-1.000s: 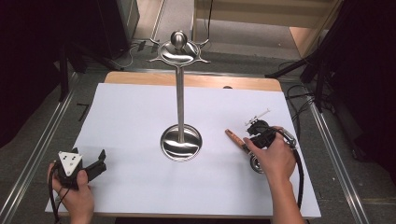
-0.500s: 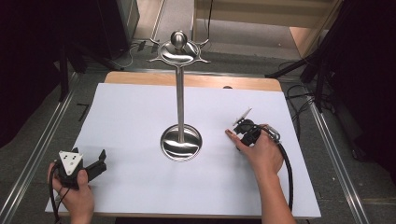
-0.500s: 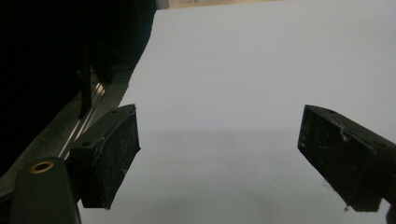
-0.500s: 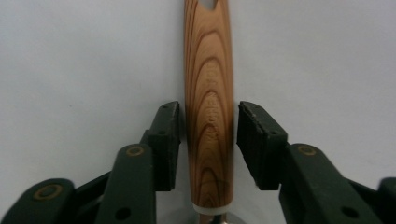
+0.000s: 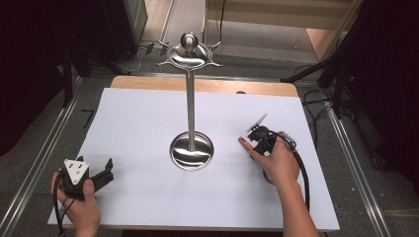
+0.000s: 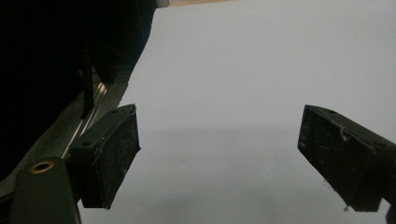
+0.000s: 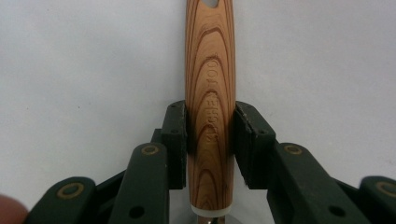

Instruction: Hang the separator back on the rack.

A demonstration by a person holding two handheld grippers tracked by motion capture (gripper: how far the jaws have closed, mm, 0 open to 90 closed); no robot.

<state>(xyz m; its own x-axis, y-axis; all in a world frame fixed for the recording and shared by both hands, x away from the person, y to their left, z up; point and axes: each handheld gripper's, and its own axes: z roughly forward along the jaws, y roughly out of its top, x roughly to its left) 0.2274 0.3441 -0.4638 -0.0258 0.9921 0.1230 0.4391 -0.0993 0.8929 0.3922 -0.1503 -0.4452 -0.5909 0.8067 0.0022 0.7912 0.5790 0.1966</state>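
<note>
In the right gripper view, the right gripper (image 7: 210, 140) clamps both jaws on a wooden handle (image 7: 210, 93) that runs up the middle of the frame; in the high view it sits right of centre. At the lower left of the high view, the left gripper (image 5: 101, 173) rests on the white sheet (image 5: 148, 113), jaws spread wide with nothing between them. A metal stand (image 5: 191, 148) rises at centre.
</note>
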